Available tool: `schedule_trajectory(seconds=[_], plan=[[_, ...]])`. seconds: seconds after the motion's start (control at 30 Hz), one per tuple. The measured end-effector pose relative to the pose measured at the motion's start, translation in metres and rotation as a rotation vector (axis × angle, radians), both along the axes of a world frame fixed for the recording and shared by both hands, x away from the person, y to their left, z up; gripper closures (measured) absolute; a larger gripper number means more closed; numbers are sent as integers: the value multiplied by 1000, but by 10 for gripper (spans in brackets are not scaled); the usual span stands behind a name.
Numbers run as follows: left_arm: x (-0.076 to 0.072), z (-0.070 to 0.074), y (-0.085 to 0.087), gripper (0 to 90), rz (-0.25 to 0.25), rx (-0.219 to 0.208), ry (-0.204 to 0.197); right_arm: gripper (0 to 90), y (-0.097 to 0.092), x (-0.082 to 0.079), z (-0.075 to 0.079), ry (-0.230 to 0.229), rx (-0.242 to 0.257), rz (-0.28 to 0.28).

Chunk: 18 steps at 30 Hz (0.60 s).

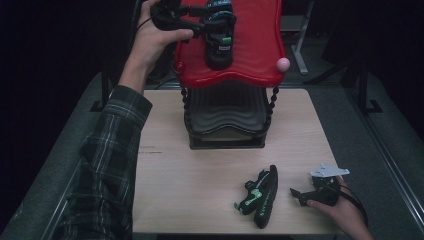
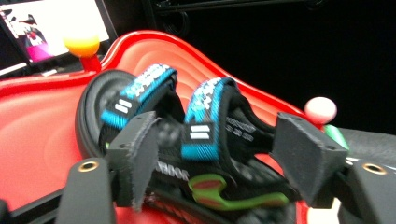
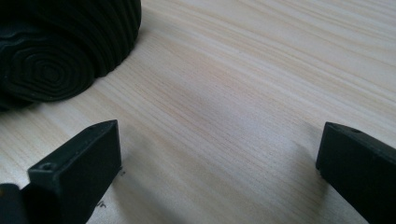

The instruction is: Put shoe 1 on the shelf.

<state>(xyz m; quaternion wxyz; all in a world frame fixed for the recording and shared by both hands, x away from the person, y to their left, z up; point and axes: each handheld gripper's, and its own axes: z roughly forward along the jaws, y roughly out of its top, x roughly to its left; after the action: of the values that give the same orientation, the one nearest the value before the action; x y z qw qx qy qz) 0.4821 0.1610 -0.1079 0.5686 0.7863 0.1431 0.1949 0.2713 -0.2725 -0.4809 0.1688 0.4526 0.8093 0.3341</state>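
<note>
From the high view, your left gripper (image 1: 200, 27) was up at the red top shelf (image 1: 255, 55) of the small rack (image 1: 227, 120), its jaws around the sandal (image 1: 220, 42) that sat on that shelf. The second sandal (image 1: 261, 196) lay on its side on the wooden table (image 1: 200, 170), near the front edge, and your right gripper (image 1: 300, 196) rested on the table just beside it, apart from it.

In the left gripper view, the two black jaws stood spread on either side of the sandal (image 2: 187, 140), one at its blue-strapped side, the other at the heel end. I could not tell whether the pads were touching it; they looked slack rather than clamped. The sandal lay flat on the red shelf (image 2: 42, 135).

In the right gripper view, your jaws were wide apart over bare table (image 3: 243, 93) with nothing between them, and the ribbed sole of the other sandal (image 3: 65, 46) sat off to the upper left.

My judgement: you were setting the first sandal on the top shelf, or just letting it go. Next would be drawing the left gripper clear without dragging it, then turning the right gripper toward the sandal on the table so the jaws straddle its sole.
</note>
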Motion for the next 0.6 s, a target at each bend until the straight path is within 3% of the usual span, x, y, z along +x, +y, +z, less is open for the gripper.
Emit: schedule_trajectory(seconds=[0.27,0.6], plan=[[-28,-7,28,256,3,21,29,0,0,0,0,0,0,0],[-64,-29,63,246,-15,15,52,0,0,0,0,0,0,-2]])
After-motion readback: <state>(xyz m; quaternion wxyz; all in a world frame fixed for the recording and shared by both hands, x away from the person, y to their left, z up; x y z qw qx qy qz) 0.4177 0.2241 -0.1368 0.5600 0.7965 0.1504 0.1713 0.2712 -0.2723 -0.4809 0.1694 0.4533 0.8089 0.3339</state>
